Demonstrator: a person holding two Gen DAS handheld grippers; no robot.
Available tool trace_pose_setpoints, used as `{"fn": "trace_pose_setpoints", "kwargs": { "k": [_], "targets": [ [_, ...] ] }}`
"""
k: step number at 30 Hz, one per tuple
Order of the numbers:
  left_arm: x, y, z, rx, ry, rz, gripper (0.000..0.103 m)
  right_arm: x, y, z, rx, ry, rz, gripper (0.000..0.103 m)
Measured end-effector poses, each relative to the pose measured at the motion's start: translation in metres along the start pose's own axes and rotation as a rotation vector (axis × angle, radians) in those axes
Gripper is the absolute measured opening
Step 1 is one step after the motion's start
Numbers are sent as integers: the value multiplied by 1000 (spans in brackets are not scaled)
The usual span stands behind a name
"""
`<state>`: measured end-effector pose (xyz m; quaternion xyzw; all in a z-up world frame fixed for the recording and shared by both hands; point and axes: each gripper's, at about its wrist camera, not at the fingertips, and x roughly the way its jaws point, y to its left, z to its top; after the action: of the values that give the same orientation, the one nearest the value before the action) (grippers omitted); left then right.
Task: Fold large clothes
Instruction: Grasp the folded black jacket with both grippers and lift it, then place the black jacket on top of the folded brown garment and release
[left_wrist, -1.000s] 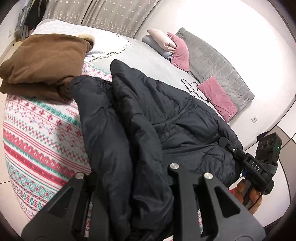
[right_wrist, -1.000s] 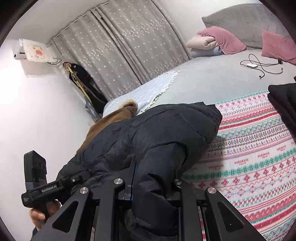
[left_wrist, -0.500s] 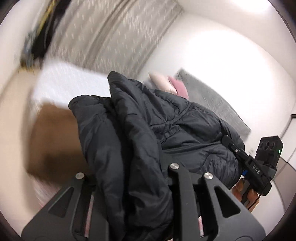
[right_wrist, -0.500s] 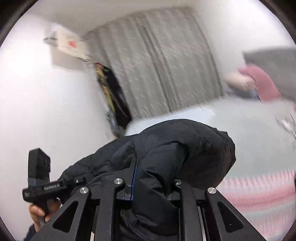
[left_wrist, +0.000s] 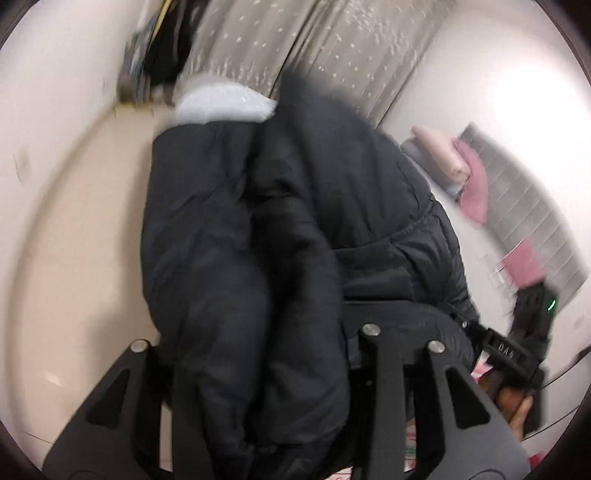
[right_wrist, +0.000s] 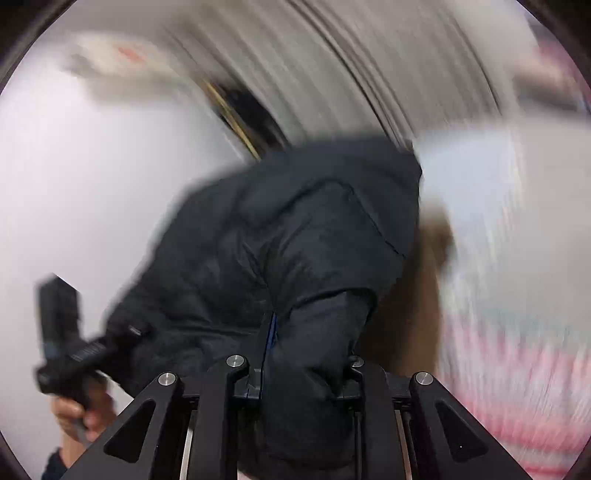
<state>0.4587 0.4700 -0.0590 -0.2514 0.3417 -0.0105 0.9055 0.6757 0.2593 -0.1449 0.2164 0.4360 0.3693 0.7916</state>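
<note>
A large black puffer jacket (left_wrist: 280, 229) hangs bunched in the air between both grippers. My left gripper (left_wrist: 258, 369) is shut on a thick fold of it, the fabric bulging up between the fingers. My right gripper (right_wrist: 299, 369) is shut on another fold of the same jacket (right_wrist: 295, 240). In the left wrist view the right gripper (left_wrist: 513, 354) shows at lower right, held by a hand. In the right wrist view the left gripper (right_wrist: 70, 350) shows at lower left. The jacket hides most of the bed below. Both views are blurred by motion.
A brown folded garment (right_wrist: 432, 266) lies behind the jacket on the patterned red and white bedspread (right_wrist: 517, 362). Grey curtains (left_wrist: 295, 40) hang at the back. Pink and grey pillows (left_wrist: 476, 184) lie along the headboard at the right. Beige floor (left_wrist: 85, 240) lies at left.
Both grippers have lifted the jacket off the bed and swung it leftward toward the curtain and the brown garment. Both stay shut on it.
</note>
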Motion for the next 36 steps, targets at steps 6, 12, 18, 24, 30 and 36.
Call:
{"fn": "trace_pose_setpoints", "kwargs": {
  "k": [6, 12, 18, 24, 30, 36],
  "targets": [
    [-11, -1, -3, -28, -46, -30, 45, -33, -11, 4, 28, -40, 22, 27],
    [-33, -3, -6, -7, -49, 30, 51, -51, -1, 5, 5, -31, 12, 26],
    [-63, 8, 1, 4, -96, 82, 51, -65, 8, -6, -35, -23, -31, 26],
    [-80, -3, -12, 15, -128, 141, 51, -74, 10, -14, -48, -9, -62, 27],
    [-91, -7, -36, -59, -87, 162, 51, -77, 24, -28, -27, 54, -110, 27],
    [-152, -30, -76, -45, -151, 262, 51, -139, 55, -61, -133, 25, -141, 27]
  ]
}}
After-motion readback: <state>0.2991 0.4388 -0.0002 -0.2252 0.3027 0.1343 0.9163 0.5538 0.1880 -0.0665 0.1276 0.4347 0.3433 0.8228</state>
